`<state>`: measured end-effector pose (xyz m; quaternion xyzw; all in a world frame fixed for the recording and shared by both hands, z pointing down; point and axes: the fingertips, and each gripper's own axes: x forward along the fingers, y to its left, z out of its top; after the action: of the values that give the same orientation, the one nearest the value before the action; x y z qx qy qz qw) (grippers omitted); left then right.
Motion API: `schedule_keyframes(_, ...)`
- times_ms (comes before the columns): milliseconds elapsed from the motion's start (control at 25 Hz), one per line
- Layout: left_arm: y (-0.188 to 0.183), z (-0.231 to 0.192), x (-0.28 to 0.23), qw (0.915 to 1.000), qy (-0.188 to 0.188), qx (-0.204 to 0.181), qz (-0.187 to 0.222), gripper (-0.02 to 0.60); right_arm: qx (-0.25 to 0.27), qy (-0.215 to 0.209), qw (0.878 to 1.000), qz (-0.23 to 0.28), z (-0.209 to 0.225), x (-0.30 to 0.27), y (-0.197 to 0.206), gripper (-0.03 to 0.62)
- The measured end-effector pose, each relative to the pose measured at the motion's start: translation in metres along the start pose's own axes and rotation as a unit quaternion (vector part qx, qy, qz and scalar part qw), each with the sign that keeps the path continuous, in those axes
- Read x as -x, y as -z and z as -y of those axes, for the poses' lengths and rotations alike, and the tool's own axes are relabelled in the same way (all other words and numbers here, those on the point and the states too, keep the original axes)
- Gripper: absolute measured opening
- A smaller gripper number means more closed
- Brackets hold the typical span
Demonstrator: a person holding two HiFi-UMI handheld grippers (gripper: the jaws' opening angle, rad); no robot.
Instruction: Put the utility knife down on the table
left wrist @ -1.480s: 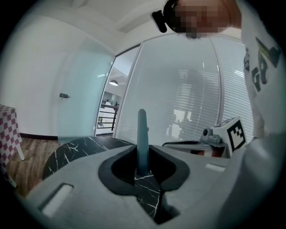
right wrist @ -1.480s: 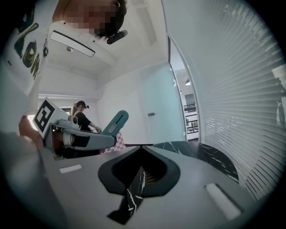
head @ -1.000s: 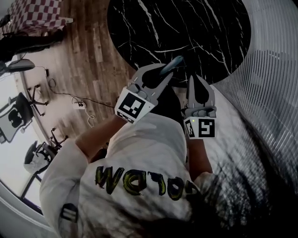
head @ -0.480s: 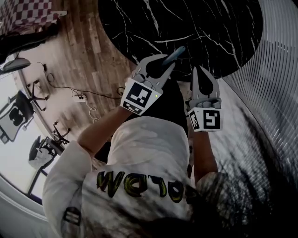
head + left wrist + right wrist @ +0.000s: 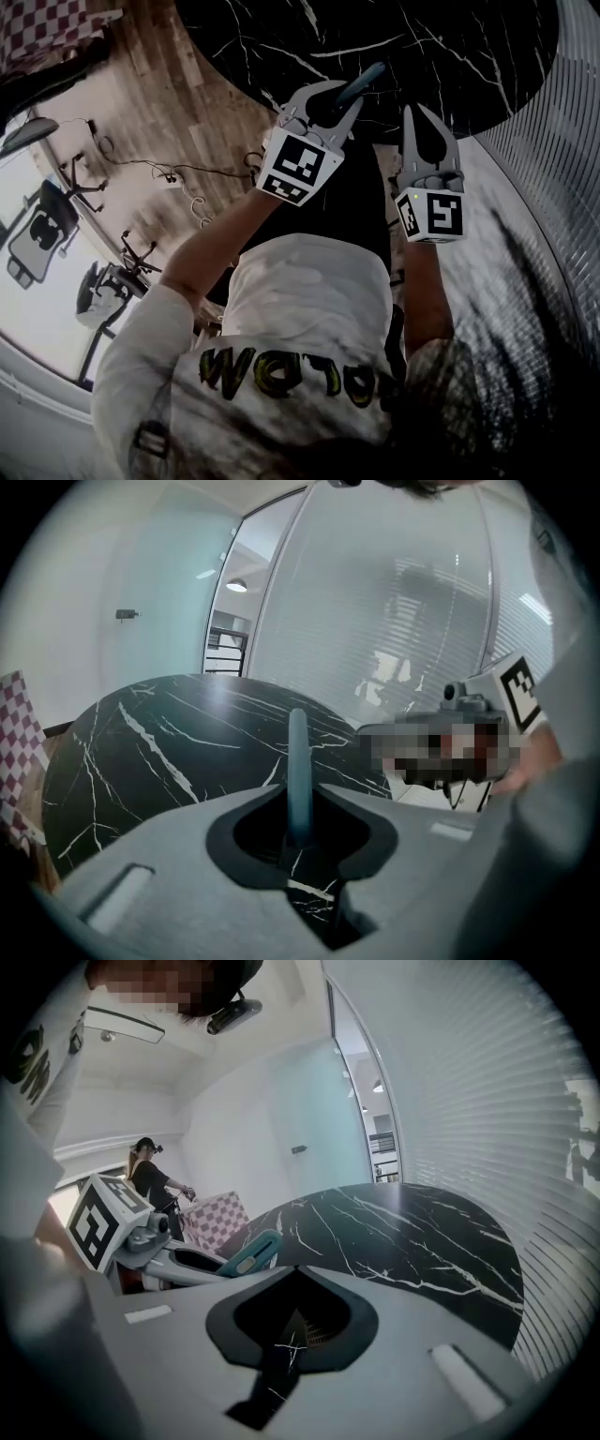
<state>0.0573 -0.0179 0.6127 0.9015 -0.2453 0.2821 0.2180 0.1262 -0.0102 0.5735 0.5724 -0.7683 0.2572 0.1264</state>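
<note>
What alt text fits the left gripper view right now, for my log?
The left gripper has its grey jaws closed on a slim teal utility knife, which stands up between them, seen against a round black marble table. Behind the table is a glass wall with blinds.

Surface: black marble-look top with white veining, polished and reflecting light. Floor: wood planks, visible grain, low sheen. Utility knife: teal plastic body, smooth and matt. Left gripper and right gripper: grey moulded plastic jaws, matt (marker cubes printed black on white). Person's shirt: white cloth, creased. Wall panel: finely ribbed.
</note>
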Motion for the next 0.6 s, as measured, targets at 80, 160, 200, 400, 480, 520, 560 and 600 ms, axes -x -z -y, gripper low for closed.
schedule_keyframes(80, 0.01, -0.003, -0.008, 1.0, -0.002, -0.001, -0.009, 0.072, -0.007, 0.003, 1.0, -0.004, 0.003, -0.005, 0.009, 0.002)
schedule_keyframes(160, 0.019, -0.006, -0.015, 0.9998, -0.004, -0.002, -0.017, 0.072, -0.012, 0.004, 1.0, -0.008, 0.005, -0.008, 0.019, 0.002)
schedule_keyframes(200, 0.024, -0.008, -0.017, 0.9998, -0.006, -0.003, -0.02, 0.072, -0.014, 0.005, 1.0, -0.01, 0.006, -0.01, 0.024, 0.002)
schedule_keyframes(400, 0.042, -0.017, -0.029, 0.9992, -0.014, -0.006, -0.036, 0.072, -0.022, 0.005, 1.0, -0.022, 0.007, -0.015, 0.046, 0.002)
schedule_keyframes(480, 0.048, -0.02, -0.033, 0.999, -0.016, -0.008, -0.042, 0.072, -0.023, 0.005, 0.999, -0.026, 0.008, -0.017, 0.053, 0.002)
schedule_keyframes(520, 0.051, -0.021, -0.035, 0.9987, -0.017, -0.009, -0.046, 0.072, -0.023, 0.006, 0.999, -0.028, 0.008, -0.018, 0.056, 0.002)
schedule_keyframes(560, 0.054, -0.022, -0.036, 0.9985, -0.019, -0.01, -0.051, 0.072, -0.024, 0.006, 0.999, -0.029, 0.008, -0.019, 0.058, 0.002)
schedule_keyframes(600, 0.058, -0.023, -0.037, 0.9981, -0.02, -0.013, -0.057, 0.072, -0.025, 0.006, 0.999, -0.03, 0.008, -0.019, 0.06, 0.002)
